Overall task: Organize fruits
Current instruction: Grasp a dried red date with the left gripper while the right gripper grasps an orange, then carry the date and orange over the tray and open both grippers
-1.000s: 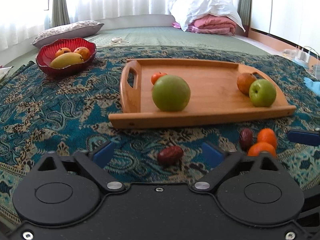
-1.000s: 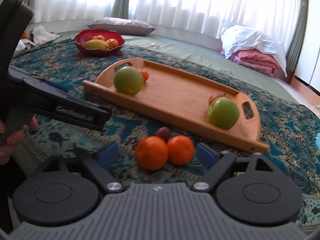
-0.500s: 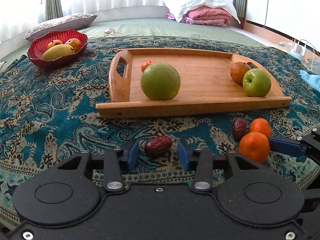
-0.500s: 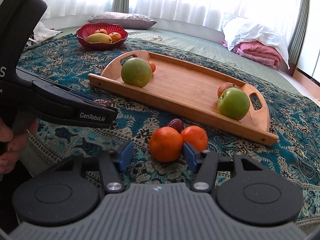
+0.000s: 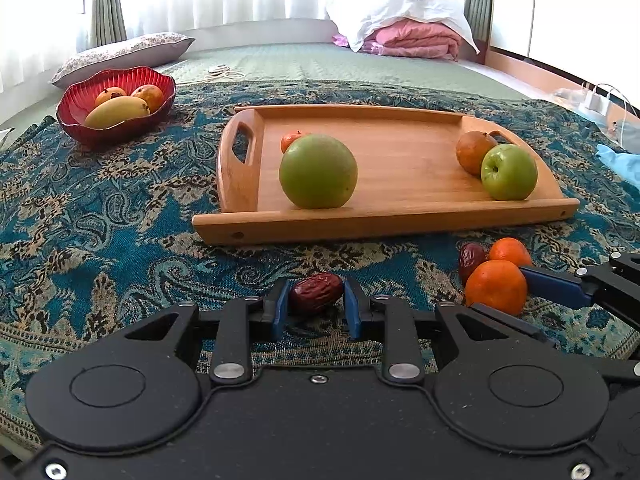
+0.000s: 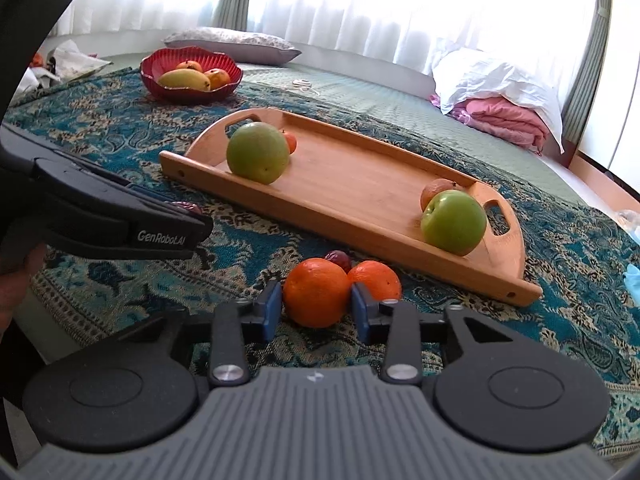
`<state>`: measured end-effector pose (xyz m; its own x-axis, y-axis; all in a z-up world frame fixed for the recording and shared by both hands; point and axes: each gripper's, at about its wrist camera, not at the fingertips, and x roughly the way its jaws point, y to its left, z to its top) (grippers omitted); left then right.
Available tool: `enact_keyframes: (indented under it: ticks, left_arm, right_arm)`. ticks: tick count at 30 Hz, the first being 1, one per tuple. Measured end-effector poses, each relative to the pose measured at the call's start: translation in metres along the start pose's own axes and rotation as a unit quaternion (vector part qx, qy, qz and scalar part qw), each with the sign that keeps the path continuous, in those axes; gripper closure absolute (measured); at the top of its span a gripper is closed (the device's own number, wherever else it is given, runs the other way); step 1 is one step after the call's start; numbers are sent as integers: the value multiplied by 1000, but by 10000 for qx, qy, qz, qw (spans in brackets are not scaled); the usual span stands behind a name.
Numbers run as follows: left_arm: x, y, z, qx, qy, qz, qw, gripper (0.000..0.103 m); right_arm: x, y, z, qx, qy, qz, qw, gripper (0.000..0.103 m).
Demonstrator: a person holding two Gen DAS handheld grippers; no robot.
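Left wrist view: the left gripper (image 5: 316, 305) has just been closing its jaws, and its blue pads now press on both ends of a dark red date (image 5: 316, 297) that lies on the patterned teal cloth (image 5: 100, 220), just in front of the wooden tray (image 5: 400, 168). The tray rests on the cloth and holds a large green fruit (image 5: 318, 171) near its handle end, a small orange fruit (image 5: 291, 140) touching it from behind, and at the other end a green apple (image 5: 509, 171) against a brownish fruit (image 5: 474, 152). In front of the tray's right end lie a second date (image 5: 471, 257) and two oranges; the nearer orange (image 5: 496, 287) sits between the blue fingers of the right gripper (image 5: 520, 286). Left of the tray and well apart from it stands a red bowl (image 5: 80, 120) with a mango and two other fruits. Beyond the tray the cloth gives way to a green mat, a pillow, folded pink bedding and white curtains.

Right wrist view: the right gripper (image 6: 316, 307) is clamped on the nearer orange (image 6: 316, 298), a pad on each side; the farther orange (image 6: 378, 278) touches it, with the second date (image 6: 339, 259) tucked behind them, all just before the tray (image 6: 352, 188). The left gripper (image 6: 120, 220) reaches in from the left edge, a hand partly visible beneath it. The red bowl (image 6: 190, 88) stands beyond the tray's far end, near the pillow.
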<state>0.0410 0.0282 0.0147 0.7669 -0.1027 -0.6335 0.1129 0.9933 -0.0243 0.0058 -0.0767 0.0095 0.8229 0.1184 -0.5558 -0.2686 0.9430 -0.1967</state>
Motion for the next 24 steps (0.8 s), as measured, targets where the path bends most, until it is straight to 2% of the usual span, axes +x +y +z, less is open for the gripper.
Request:
enact_keyframes:
  ticks: [13,24]
  left_arm:
    - [-11,-4,8,118,-223,5,9997,76]
    - [-16,-5,36,92,-532,4,9985,76]
  right_arm:
    - [-11,-9,9,188,-262,-105,9994,62]
    - [-5,-24,28,308,-445,-226,9983,62]
